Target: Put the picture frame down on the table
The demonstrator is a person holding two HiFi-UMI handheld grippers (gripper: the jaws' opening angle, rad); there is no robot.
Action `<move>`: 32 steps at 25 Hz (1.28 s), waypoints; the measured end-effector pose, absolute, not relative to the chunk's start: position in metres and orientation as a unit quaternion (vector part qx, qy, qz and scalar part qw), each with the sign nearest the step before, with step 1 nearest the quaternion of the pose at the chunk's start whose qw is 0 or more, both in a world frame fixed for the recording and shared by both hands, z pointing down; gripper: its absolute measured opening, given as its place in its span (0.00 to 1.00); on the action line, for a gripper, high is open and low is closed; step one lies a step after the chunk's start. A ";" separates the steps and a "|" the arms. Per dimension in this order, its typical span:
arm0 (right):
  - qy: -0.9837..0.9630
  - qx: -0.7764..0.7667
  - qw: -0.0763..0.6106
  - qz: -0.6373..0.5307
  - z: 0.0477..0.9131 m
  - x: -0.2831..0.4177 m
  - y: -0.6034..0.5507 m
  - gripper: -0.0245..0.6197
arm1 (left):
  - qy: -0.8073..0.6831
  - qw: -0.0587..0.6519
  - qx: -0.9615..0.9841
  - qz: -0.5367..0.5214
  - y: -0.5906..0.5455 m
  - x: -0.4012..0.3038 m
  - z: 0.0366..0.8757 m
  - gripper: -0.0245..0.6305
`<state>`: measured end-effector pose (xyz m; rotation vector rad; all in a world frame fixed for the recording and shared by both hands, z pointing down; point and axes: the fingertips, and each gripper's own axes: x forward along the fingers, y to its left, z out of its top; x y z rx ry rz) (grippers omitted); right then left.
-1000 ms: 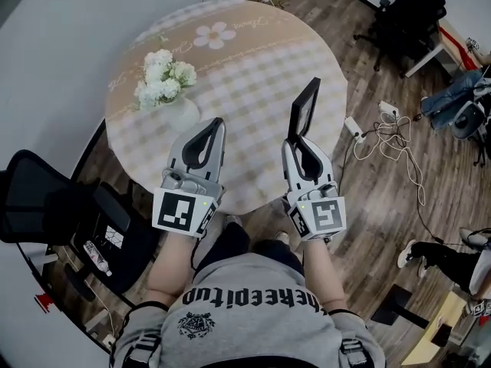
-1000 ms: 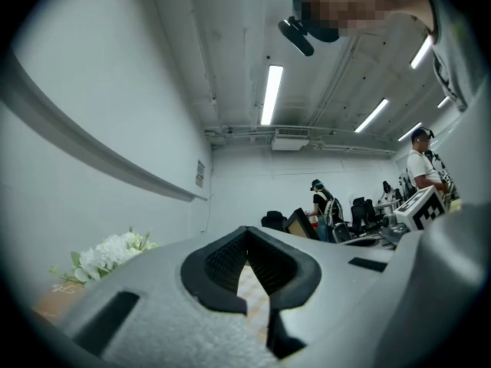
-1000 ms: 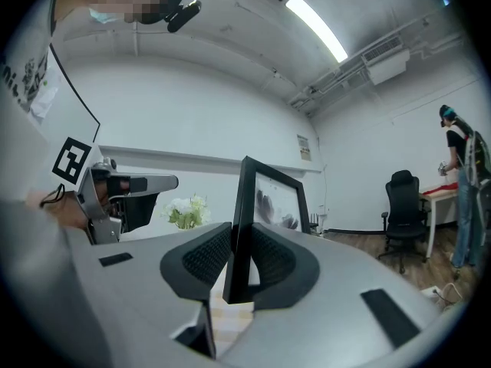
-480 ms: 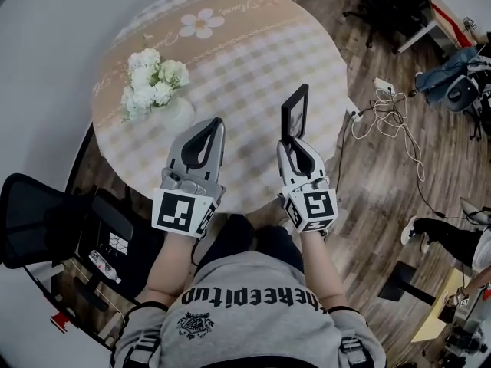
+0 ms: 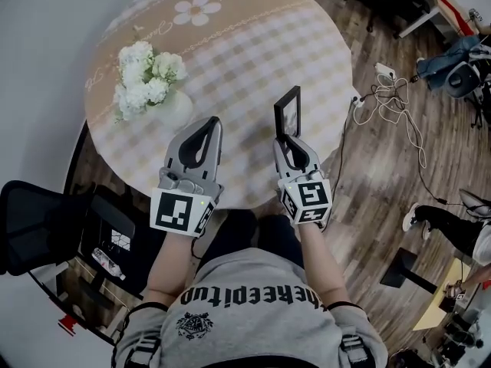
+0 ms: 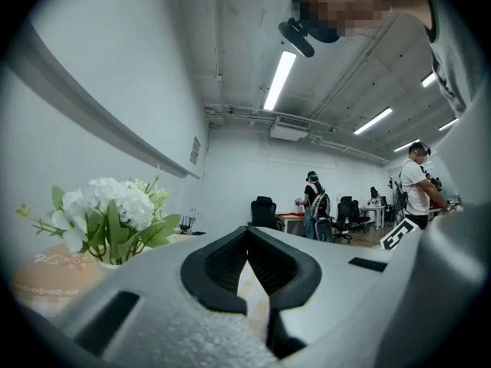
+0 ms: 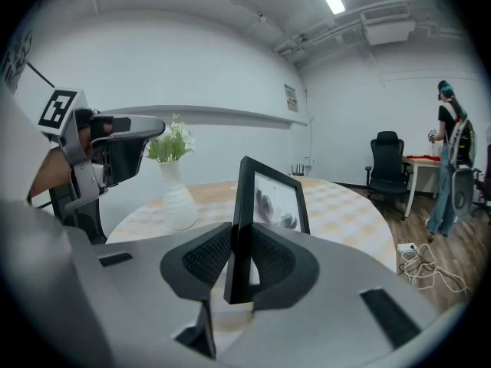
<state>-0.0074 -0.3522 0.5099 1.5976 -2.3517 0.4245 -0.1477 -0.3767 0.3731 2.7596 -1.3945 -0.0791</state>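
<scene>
Nearest the person, the right gripper (image 7: 239, 263) has its fingers clamped on the lower edge of the black picture frame (image 7: 265, 205), holding it upright over the near part of the round table (image 5: 253, 52). The frame looks lifted clear of the checked cloth (image 5: 230, 90), so setting it down is not yet done. Beside it, the left gripper (image 6: 247, 255) has its fingers pressed together on nothing. Farther off stands a vase of white flowers (image 5: 146, 79).

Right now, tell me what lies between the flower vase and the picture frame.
Nothing but bare tablecloth lies between the vase and the picture frame; the right gripper view shows it.
</scene>
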 end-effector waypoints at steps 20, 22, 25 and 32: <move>-0.808 0.517 0.202 0.196 0.570 -0.047 -0.365 0.16 | -0.459 0.049 0.887 -0.017 -0.384 -0.181 0.402 0.06; -0.808 0.514 0.214 0.195 0.575 -0.051 -0.368 0.16 | -0.462 0.051 0.885 -0.016 -0.386 -0.184 0.404 0.06; -0.808 0.506 0.233 0.193 0.583 -0.057 -0.371 0.16 | -0.467 0.055 0.883 -0.014 -0.387 -0.190 0.408 0.06; -0.807 0.485 0.267 0.206 0.600 -0.068 -0.374 0.16 | -0.475 0.063 0.878 -0.010 -0.389 -0.200 0.414 0.06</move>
